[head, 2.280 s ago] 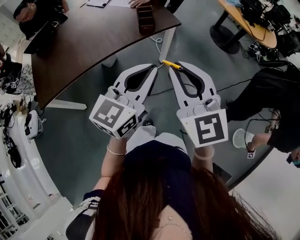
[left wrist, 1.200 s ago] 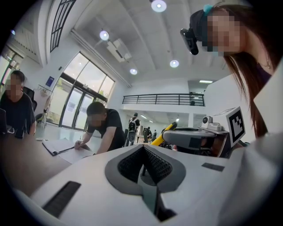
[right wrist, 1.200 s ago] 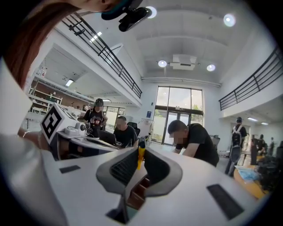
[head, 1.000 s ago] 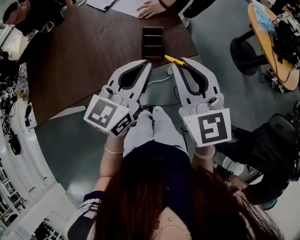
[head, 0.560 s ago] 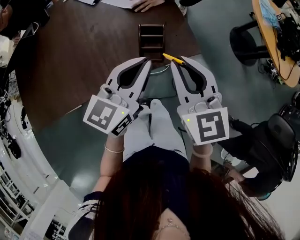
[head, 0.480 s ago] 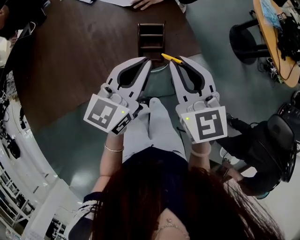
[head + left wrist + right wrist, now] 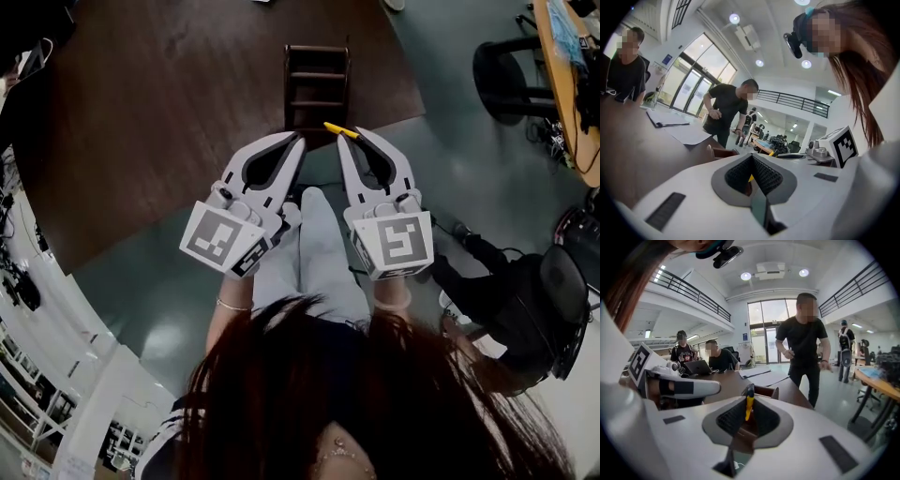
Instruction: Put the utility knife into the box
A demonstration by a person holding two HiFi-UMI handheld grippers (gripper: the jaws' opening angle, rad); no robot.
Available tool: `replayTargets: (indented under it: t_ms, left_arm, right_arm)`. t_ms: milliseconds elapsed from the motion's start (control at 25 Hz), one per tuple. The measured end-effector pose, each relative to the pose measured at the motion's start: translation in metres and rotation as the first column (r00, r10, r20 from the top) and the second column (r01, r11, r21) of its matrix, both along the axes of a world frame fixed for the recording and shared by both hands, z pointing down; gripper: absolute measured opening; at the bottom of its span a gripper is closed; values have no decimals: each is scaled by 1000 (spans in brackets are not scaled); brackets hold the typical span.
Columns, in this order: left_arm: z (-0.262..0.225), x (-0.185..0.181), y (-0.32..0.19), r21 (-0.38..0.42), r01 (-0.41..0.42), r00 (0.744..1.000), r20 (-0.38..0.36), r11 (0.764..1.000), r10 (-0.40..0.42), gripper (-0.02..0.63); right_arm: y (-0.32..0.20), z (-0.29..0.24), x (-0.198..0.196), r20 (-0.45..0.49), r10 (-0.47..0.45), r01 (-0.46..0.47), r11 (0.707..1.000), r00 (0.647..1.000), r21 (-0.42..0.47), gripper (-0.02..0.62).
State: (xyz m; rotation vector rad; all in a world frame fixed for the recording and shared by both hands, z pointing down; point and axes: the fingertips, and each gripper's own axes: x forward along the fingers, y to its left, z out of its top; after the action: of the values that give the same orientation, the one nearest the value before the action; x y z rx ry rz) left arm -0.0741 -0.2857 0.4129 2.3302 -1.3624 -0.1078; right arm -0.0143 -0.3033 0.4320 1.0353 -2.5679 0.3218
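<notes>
Right gripper view has it: the right tool [image 7: 748, 414] is pinched down narrow on the yellow utility knife [image 7: 749, 403], which stands up between the pads. From the head view, the knife sits at the near right corner of the box [image 7: 317, 82] on the desk [image 7: 159, 112], not yet inside. It looks light, stiff and slim, probably slick plastic, so a mid-handle hold suits best. The left tool [image 7: 298, 141] hangs just left, jaws together on nothing.

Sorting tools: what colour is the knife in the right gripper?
Yellow utility knife, dark end; right gripper view best.
</notes>
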Motion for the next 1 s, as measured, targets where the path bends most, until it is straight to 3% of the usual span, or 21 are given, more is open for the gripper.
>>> replayTargets:
  t_ms: [600,1000]
  left_arm:
    - [37,-9,-10,-78,-3,999,-32,997,0,0]
    - [43,-3,-3,-100,-29,998,-64,995,22,0]
  right_arm:
    - [-5,75,-29,-102,-65,53,992,993,-116,52]
    - [-5,69,-23,-85,-53,43,993,995,-113,54]
